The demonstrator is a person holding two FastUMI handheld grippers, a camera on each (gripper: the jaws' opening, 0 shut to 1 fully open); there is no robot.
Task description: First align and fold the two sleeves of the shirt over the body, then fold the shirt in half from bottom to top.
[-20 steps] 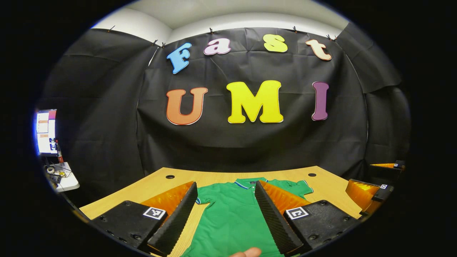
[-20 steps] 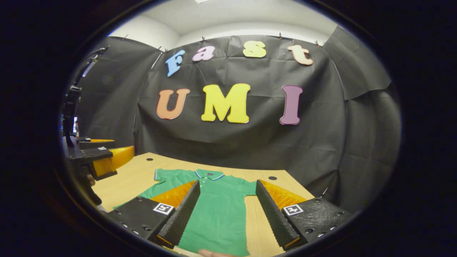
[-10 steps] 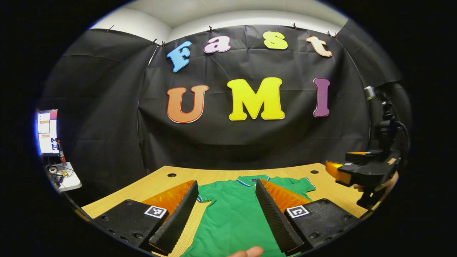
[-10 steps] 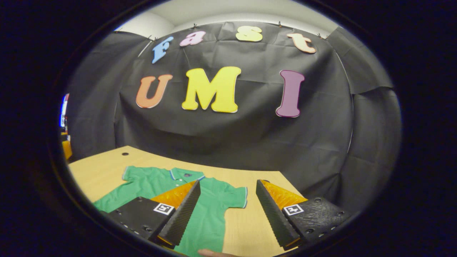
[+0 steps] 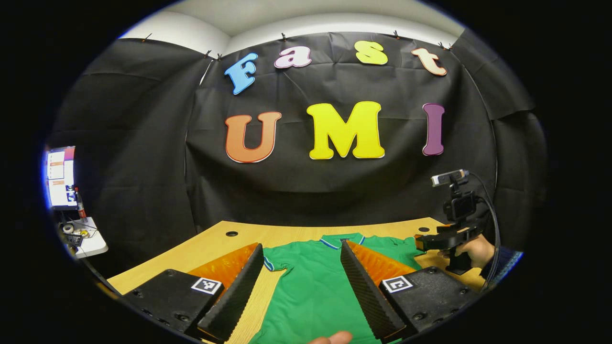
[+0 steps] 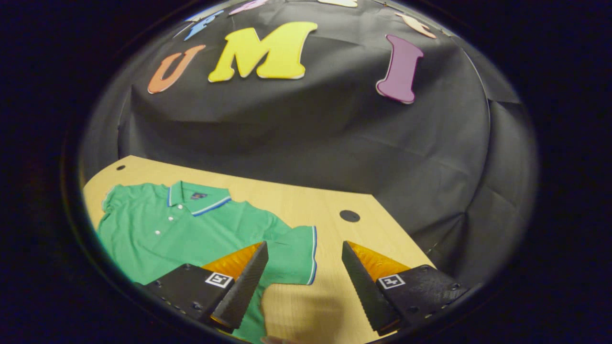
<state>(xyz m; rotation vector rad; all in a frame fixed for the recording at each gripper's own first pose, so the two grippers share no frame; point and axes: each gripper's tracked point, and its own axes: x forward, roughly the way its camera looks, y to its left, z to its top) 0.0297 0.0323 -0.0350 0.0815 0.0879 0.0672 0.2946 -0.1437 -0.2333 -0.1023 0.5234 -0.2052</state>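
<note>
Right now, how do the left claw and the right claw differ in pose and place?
The left claw points level over the shirt's body; the right claw tilts downward over the right sleeve's edge and the bare table. Both are open, holding nothing, and the shirt lies flat, unfolded.

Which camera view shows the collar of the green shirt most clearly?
The right gripper view: the collar lies open to the camera, with its striped edge and the buttons below it plain to see. In the left gripper view the collar is small and far off, partly behind a finger of the left tool.
</note>
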